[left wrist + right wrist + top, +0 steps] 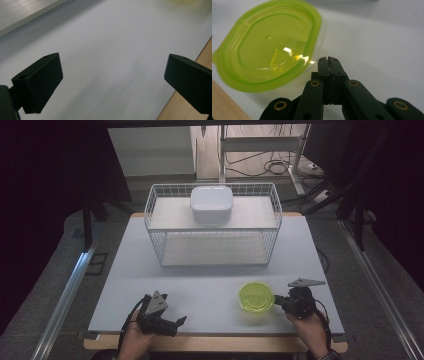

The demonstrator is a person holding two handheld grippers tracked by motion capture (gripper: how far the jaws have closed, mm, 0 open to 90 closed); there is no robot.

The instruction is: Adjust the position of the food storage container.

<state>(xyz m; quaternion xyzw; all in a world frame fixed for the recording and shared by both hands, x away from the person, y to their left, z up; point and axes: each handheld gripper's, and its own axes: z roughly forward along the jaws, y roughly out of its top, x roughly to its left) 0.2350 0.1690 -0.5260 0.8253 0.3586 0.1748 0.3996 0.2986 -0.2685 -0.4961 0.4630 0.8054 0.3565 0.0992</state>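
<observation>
Table (210, 285) bare; right claw (328, 60) overlaps green container (269, 45) rim.

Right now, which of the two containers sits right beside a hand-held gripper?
The green-lidded tub, down on the table by the right hand-held gripper; the white box sits atop the wire rack.

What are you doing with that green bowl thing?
A person holds a gripper in each hand at a table. The right gripper, jaws shut, sits right beside the green-lidded container, perhaps touching its edge. The left gripper rests open near the table's front edge. A white wire rack with a white box on top stands behind.
</observation>
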